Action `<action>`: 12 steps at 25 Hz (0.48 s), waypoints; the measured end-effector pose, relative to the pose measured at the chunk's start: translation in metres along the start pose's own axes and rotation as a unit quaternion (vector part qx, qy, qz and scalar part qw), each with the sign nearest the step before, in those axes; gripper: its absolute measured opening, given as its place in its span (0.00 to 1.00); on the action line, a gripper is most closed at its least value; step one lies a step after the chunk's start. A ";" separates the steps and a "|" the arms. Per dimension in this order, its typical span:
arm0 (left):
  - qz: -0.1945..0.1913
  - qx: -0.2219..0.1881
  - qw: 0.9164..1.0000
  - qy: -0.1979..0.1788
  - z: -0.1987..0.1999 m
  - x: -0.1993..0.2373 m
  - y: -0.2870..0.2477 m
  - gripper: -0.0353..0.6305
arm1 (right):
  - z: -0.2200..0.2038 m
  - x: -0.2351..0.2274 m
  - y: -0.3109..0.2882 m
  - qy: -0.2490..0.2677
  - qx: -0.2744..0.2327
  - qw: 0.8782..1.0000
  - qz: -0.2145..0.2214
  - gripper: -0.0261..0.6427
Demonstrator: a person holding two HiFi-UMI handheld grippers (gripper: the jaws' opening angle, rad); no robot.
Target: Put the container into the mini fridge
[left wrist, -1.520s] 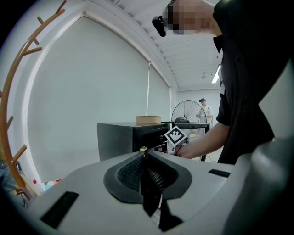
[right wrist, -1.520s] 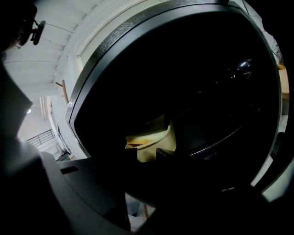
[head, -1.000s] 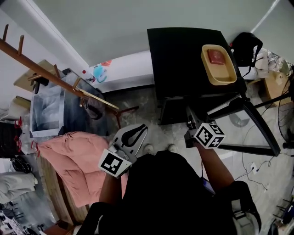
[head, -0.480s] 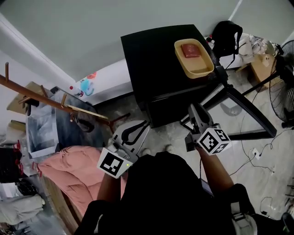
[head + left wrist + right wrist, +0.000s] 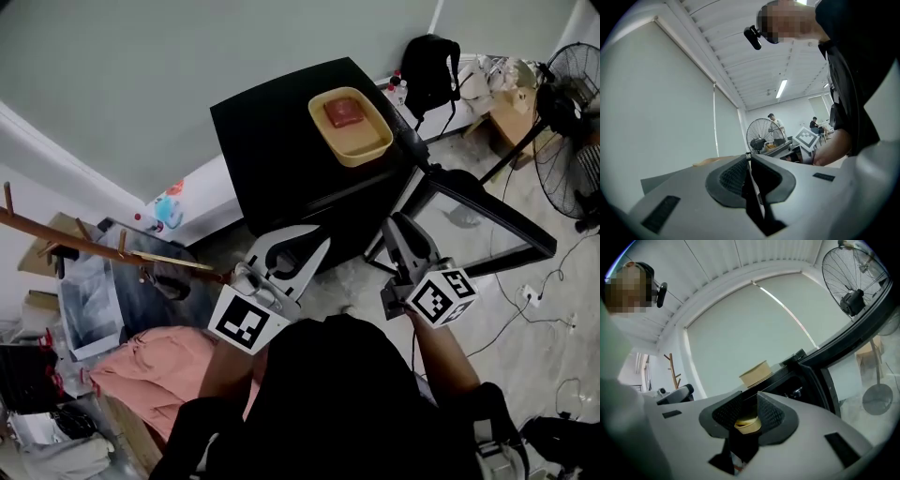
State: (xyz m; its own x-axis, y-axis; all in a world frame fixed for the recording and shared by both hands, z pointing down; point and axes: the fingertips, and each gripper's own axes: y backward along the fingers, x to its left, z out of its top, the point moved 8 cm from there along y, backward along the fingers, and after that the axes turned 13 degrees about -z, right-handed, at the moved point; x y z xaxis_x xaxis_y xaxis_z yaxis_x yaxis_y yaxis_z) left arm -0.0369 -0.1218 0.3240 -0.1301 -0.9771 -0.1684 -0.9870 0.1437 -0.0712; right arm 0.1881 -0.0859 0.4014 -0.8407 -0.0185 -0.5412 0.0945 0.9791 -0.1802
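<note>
A tan container with a red thing inside stands on top of the black mini fridge; it also shows in the right gripper view. The fridge's glass door hangs open to the right. My left gripper is shut and empty, held level short of the fridge's front. My right gripper points at the open fridge, its jaws a little apart after closing somewhat. A yellowish round thing shows low in their gap; the pads do not press on it.
A standing fan and a black backpack are at the right beyond the door. A wooden coat rack and a pink blanket lie at the left. Cables run over the floor at the right.
Both grippers have risen and come nearer the fridge front. The head view has swung, so fridge and container now sit further left. The left gripper has rolled a little.
</note>
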 end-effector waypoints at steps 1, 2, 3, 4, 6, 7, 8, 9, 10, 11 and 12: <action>0.000 0.001 1.000 -0.003 0.002 0.003 -0.005 0.12 | 0.002 -0.001 0.002 0.005 -0.004 1.000 0.003 0.21; 0.001 0.004 1.000 -0.004 0.004 0.007 -0.009 0.12 | 0.004 -0.001 0.003 0.009 -0.008 1.000 0.007 0.21; 0.003 0.009 1.000 -0.006 0.006 0.011 -0.014 0.12 | 0.006 -0.001 0.003 0.011 -0.011 1.000 0.012 0.21; 0.005 0.016 1.000 -0.009 0.007 0.015 -0.018 0.12 | 0.008 -0.002 0.003 0.012 -0.014 1.000 0.016 0.21; 0.009 0.035 0.999 -0.023 0.010 0.025 -0.029 0.12 | 0.011 -0.004 0.004 0.013 -0.017 1.000 0.022 0.21; 0.011 0.047 0.998 -0.034 0.011 0.030 -0.035 0.12 | 0.012 -0.004 0.005 0.014 -0.017 0.999 0.023 0.21; 0.014 0.059 0.997 -0.048 0.013 0.034 -0.042 0.12 | 0.013 -0.005 0.006 0.017 -0.018 0.999 0.025 0.21; 0.019 0.071 0.995 -0.062 0.015 0.038 -0.048 0.12 | 0.015 -0.006 0.008 0.022 -0.018 0.999 0.027 0.21; 0.024 0.080 0.994 -0.077 0.016 0.043 -0.055 0.12 | 0.016 -0.008 0.009 0.025 -0.020 0.999 0.028 0.21; 0.028 0.088 0.992 -0.089 0.017 0.047 -0.061 0.12 | 0.018 -0.010 0.010 0.027 -0.021 0.999 0.030 0.21; 0.029 0.097 0.990 -0.099 0.018 0.052 -0.067 0.12 | 0.019 -0.012 0.011 0.026 -0.022 0.999 0.031 0.21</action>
State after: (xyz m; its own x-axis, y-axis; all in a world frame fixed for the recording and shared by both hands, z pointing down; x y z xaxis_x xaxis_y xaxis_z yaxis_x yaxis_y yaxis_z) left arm 0.0243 -0.1800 0.3025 -0.1456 -0.9190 -0.3665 -0.9397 0.2443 -0.2393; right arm 0.2097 -0.0788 0.3906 -0.8611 0.0524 -0.5058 0.1254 0.9858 -0.1114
